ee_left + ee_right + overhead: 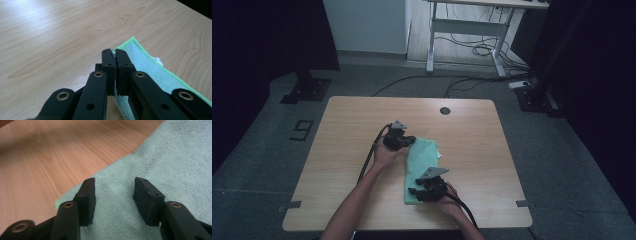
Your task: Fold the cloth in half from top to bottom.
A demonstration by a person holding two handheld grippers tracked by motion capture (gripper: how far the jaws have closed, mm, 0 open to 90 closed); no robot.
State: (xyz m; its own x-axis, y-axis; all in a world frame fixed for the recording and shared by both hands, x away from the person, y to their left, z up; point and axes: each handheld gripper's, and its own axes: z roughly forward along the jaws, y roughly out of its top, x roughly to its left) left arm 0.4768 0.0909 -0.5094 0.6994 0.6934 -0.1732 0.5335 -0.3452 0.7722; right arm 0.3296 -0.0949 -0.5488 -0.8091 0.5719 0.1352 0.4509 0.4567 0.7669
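Left gripper (114,53): I see its jaws pinched on the cloth (150,67) corner.
Right gripper (114,182): jaws apart over cloth, gripping nothing.

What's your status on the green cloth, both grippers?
Left gripper shut on the green cloth's far corner. Right gripper open, jaws straddling the near end, nothing pinched yet. Wooden table around it, nothing in the way.

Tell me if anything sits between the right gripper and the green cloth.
Nothing visible does. The right gripper hangs open directly over the green cloth, with bare cloth between its jaws. The left gripper is shut on the cloth's far corner, well away on the table.
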